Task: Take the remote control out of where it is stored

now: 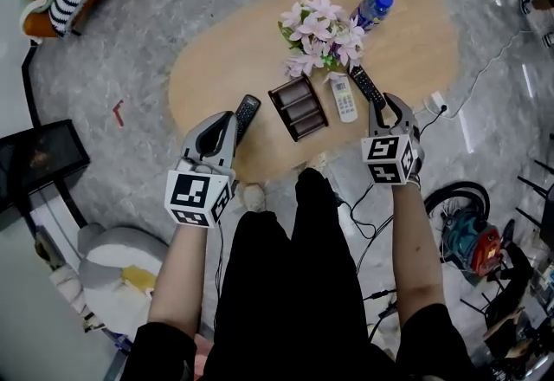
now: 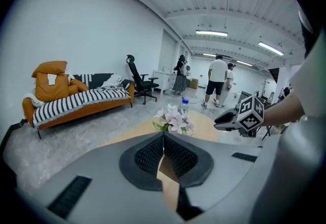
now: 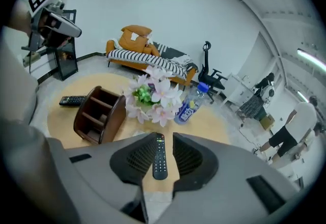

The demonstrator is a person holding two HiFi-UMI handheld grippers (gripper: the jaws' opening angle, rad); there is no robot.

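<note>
The brown wooden organizer [image 1: 299, 106] stands mid-table with its compartments empty. Three remotes lie flat on the oval wooden table [image 1: 216, 67]: a black one [image 1: 247, 114] left of the organizer, a white one [image 1: 344, 100] and another black one [image 1: 367, 87] to its right. My left gripper [image 1: 230, 121] hovers beside the left black remote, shut and empty [image 2: 163, 140]. My right gripper [image 1: 385, 102] hangs above the table's near right edge. In the right gripper view the black remote [image 3: 159, 159] shows through the gap of the open jaws [image 3: 164, 139], lying on the table below, untouched.
Pink flowers [image 1: 322, 33] and a blue-capped bottle [image 1: 372, 9] stand behind the organizer. A power strip and cables [image 1: 437, 102] lie on the floor at the right. An orange sofa [image 2: 76, 98] is further off; an office chair [image 2: 138, 83] and several people stand beyond.
</note>
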